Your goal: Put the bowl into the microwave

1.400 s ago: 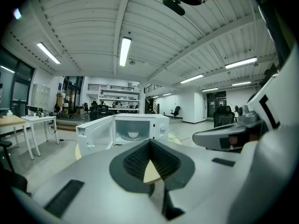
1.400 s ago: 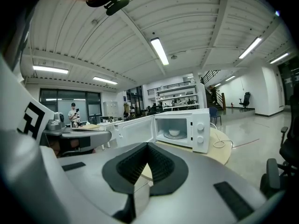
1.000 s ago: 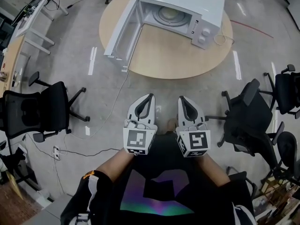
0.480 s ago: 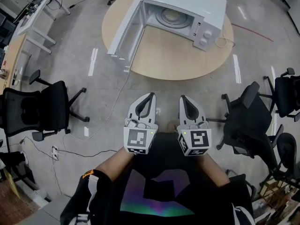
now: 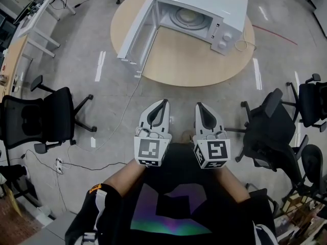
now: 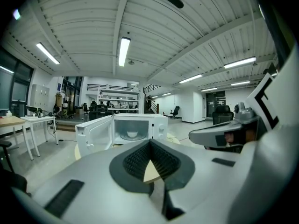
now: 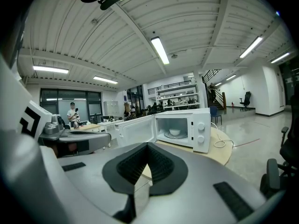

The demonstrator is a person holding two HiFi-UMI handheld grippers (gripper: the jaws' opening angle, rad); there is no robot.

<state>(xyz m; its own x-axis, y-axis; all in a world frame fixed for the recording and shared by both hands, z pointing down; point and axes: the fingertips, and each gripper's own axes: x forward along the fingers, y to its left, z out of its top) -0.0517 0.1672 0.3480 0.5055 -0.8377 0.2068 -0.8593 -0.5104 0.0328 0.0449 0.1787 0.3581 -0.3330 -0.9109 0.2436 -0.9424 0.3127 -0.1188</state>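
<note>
A white microwave (image 5: 204,6) stands on the round wooden table (image 5: 194,60) with its door (image 5: 134,34) swung wide open to the left. A small white bowl (image 7: 174,132) sits on the turntable inside; the left gripper view also shows the bowl (image 6: 132,135). Both grippers are held side by side near my body, well short of the table. The left gripper (image 5: 164,103) is shut with nothing in it, and so is the right gripper (image 5: 198,106). Each points toward the microwave.
Black office chairs stand on the grey floor at the left (image 5: 41,119) and right (image 5: 271,131), with another chair (image 5: 311,101) at the far right. A cable (image 5: 122,116) trails across the floor from the table. A desk (image 5: 30,19) stands at the upper left.
The head view has shifted slightly, so the table and microwave sit a little further right. Both grippers keep the same shut pose.
</note>
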